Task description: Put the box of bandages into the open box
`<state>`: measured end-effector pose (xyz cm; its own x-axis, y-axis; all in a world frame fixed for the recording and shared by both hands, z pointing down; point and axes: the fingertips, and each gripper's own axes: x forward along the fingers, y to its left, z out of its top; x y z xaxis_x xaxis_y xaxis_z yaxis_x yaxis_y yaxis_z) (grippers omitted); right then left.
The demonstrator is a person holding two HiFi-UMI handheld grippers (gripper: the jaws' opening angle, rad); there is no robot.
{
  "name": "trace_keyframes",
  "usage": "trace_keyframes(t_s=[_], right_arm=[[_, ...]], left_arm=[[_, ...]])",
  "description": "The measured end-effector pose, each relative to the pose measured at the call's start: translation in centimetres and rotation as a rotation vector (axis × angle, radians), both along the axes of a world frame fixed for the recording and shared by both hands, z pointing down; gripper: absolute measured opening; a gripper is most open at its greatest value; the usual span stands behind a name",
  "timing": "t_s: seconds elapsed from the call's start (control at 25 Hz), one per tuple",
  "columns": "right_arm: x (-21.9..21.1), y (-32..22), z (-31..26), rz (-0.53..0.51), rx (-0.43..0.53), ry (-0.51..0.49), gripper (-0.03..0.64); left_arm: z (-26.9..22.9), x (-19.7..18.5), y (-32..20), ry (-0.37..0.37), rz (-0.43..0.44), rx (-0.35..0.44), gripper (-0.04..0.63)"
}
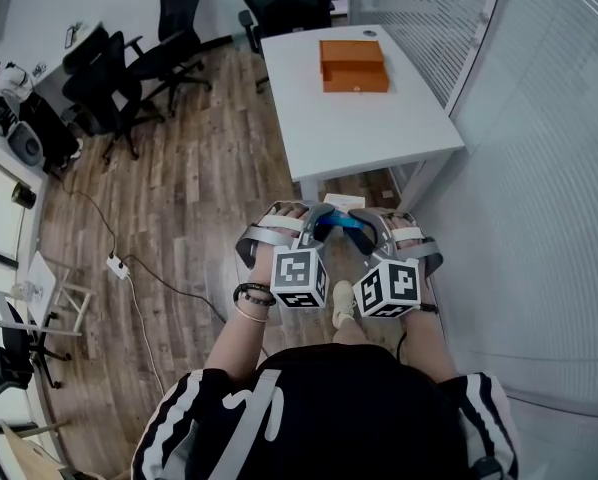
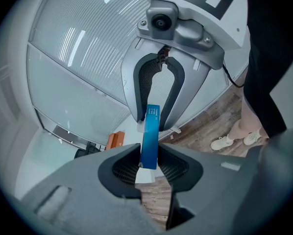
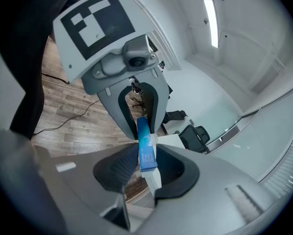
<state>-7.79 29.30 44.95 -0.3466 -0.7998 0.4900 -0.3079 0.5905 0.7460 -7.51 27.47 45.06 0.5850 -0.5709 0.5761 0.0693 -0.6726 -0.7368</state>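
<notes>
The box of bandages (image 1: 340, 224), a slim blue carton with a white end, hangs between my two grippers in front of me, above the wooden floor. My left gripper (image 1: 324, 224) and right gripper (image 1: 358, 227) face each other, each shut on one end of it. In the left gripper view the blue carton (image 2: 150, 137) stands edge-on between my left gripper's pads (image 2: 149, 168), with the right gripper beyond. The right gripper view shows the same carton (image 3: 146, 146) clamped in my right gripper (image 3: 147, 173). The open box (image 1: 354, 65), orange, lies on the far part of the white table (image 1: 379, 138).
The white table's near edge is just ahead of my grippers. A frosted glass wall (image 1: 549, 188) runs along the right. Black office chairs (image 1: 129, 68) stand at the left and behind the table. A power strip (image 1: 117, 265) and cable lie on the floor.
</notes>
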Motion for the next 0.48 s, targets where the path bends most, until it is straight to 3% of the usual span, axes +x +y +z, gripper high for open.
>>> trace_keyframes(t_s=[0.48], right_arm=[[1.0, -5.7, -0.8, -0.026, 0.003, 0.002, 0.11]], left_arm=[[-0.8, 1.0, -5.7, 0.002, -0.013, 0.0, 0.11]])
